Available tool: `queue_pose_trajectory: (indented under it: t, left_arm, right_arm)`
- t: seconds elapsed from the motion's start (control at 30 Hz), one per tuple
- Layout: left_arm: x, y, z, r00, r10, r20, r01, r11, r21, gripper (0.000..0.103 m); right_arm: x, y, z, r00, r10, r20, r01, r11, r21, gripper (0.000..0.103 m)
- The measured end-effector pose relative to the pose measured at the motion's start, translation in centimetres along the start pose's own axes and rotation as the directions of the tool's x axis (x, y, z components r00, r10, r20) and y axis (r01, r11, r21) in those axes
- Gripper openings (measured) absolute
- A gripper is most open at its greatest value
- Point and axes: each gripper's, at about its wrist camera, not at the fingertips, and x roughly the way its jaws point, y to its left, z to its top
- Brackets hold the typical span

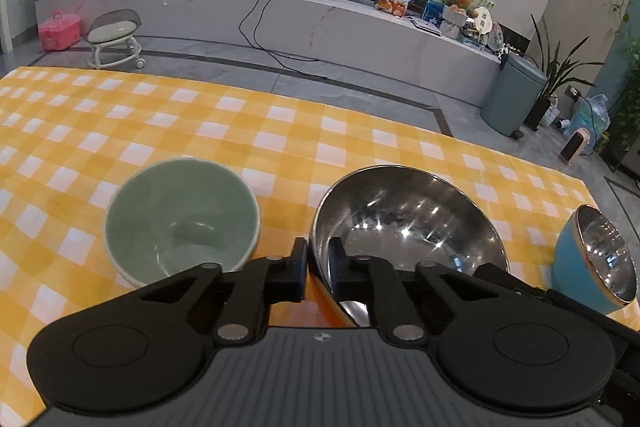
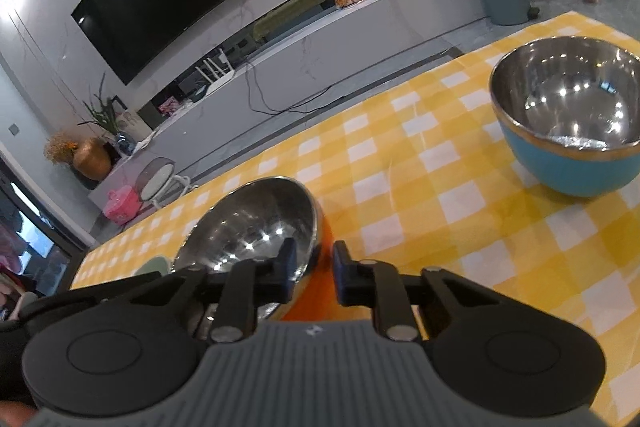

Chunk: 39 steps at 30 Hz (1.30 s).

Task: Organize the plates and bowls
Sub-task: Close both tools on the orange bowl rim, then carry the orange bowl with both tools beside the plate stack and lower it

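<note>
Orange bowl (image 1: 404, 223) with a mirror-bright steel lining, round and deep, its orange outer wall visible only between the fingers; it sits on the table (image 1: 200, 131) under a yellow-and-white checked cloth. The left gripper (image 1: 318, 259) has its fingers clamped on the near rim of this bowl, one finger outside the wall and one inside. In the right wrist view the right gripper (image 2: 314, 263) straddles the same bowl's (image 2: 256, 223) rim, one finger inside and one outside; whether it presses the wall cannot be told. Just left of the orange bowl stands a pale green bowl (image 1: 182, 219), glazed, matt and straight-sided. Well right of the orange bowl stands a blue bowl (image 2: 568, 115), steel-lined with a thin copper-coloured rim.
</note>
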Motion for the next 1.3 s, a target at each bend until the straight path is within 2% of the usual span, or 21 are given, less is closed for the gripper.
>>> queue_pose_trajectory:
  t: [0.13, 0.3, 0.73, 0.9, 1.3]
  left_arm:
    - [-0.6, 0.0, 0.0, 1.0, 0.008, -0.005, -0.008, 1.0, 0.002, 0.01]
    - [-2.0, 0.2, -0.3, 1.0, -0.003, -0.016, 0.003, 1.0, -0.018, 0.01]
    - [-9.1, 1.0, -1.6, 1.0, -0.007, -0.013, 0.006, 0.999, -0.04, 0.01]
    - [-11.2, 0.9, -2.7, 0.999, -0.001, -0.04, -0.001, 0.999, -0.048, 0.01]
    - [-14.5, -0.1, -7.2, 0.991, -0.07, -0.113, 0.061, 0.995, -0.079, 0.01]
  right_arm:
    - [-0.4, 0.2, 0.0, 1.0, -0.017, 0.005, 0.017, 1.0, -0.001, 0.011]
    - [-1.6, 0.2, 0.6, 1.0, -0.013, -0.015, 0.013, 0.999, 0.031, 0.009]
    - [-7.6, 1.8, -0.1, 0.998, 0.017, -0.065, -0.016, 1.0, 0.015, 0.007]
    - [-9.7, 1.9, -1.2, 0.994, 0.01, -0.112, -0.01, 1.0, -0.001, 0.006]
    - [-15.9, -0.6, -3.4, 0.989, 0.028, -0.146, -0.027, 1.0, 0.01, 0.006]
